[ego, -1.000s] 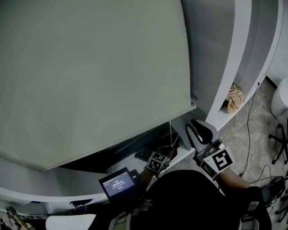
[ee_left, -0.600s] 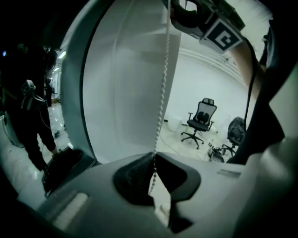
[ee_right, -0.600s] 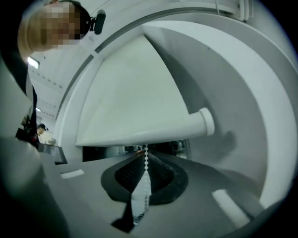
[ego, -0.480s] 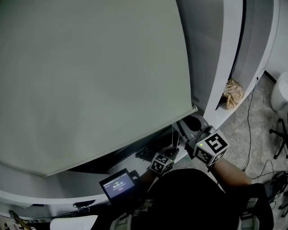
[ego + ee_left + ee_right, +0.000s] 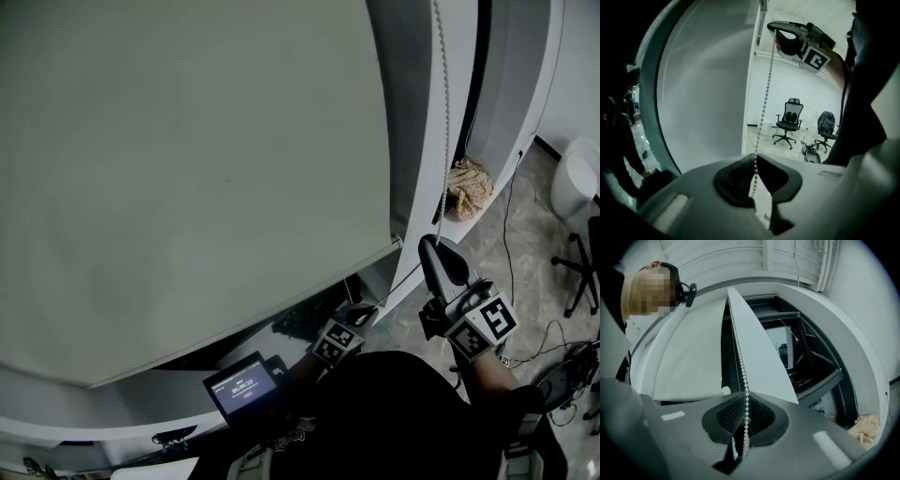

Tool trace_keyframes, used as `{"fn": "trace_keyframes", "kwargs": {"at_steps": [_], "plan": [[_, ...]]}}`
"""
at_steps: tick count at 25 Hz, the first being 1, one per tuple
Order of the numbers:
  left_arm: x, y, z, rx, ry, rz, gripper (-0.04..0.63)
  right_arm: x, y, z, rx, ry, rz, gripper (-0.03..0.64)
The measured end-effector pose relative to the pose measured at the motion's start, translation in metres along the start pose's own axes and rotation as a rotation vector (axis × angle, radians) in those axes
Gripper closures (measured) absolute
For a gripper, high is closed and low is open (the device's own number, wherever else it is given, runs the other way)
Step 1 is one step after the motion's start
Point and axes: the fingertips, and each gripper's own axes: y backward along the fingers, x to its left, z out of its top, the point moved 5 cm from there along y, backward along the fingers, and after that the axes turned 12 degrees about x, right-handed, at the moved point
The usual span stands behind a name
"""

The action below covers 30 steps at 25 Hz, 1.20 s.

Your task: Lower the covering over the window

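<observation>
— So, head view first: where is the blind (image 5: 187,169)?
— Most of the way down. A dark strip of window (image 5: 225,342) shows under its lower edge. The chain (image 5: 441,112) hangs just right of it, drops to the right gripper (image 5: 431,242), then slants across to the left gripper (image 5: 364,314), which sits lower.
— Both on the chain, then. How would you pull it well?
— My guess is hand over hand. Keep one gripper clamped while the other lets go and takes a fresh hold higher up. Pull along the chain's own line, not sideways, so the beads stay seated at the top. If the edge rises, that is the wrong side of the loop. Slow down as the dark strip closes.
— Left gripper view?
— The jaws are all but together, with the chain (image 5: 764,93) pinched where the tips meet. From there it climbs taut to the right gripper (image 5: 780,35) above.
— Right gripper view?
— Much the same. The jaws are closed to a slit and the chain (image 5: 740,357) runs straight down through it, with a short tail of beads below. The blind (image 5: 684,362) lies off to the left, well apart from the jaws, so only the chain is held.
</observation>
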Motion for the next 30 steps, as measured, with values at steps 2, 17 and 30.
{"fn": "trace_keyframes", "kwargs": {"at_steps": [2,17,30], "plan": [[0.002,0.002,0.002,-0.022,-0.003,0.03,0.578,0.002,0.003,0.002,0.007,0.092,0.007,0.607],[0.048,0.151,0.025,-0.514,0.364,0.384,0.456,0.05,-0.041,-0.084,0.243,0.436,0.25,0.609],[0.009,0.191,0.126,-0.667,0.131,0.316,0.459,0.021,-0.076,-0.265,0.656,0.367,0.304,0.609]]}}
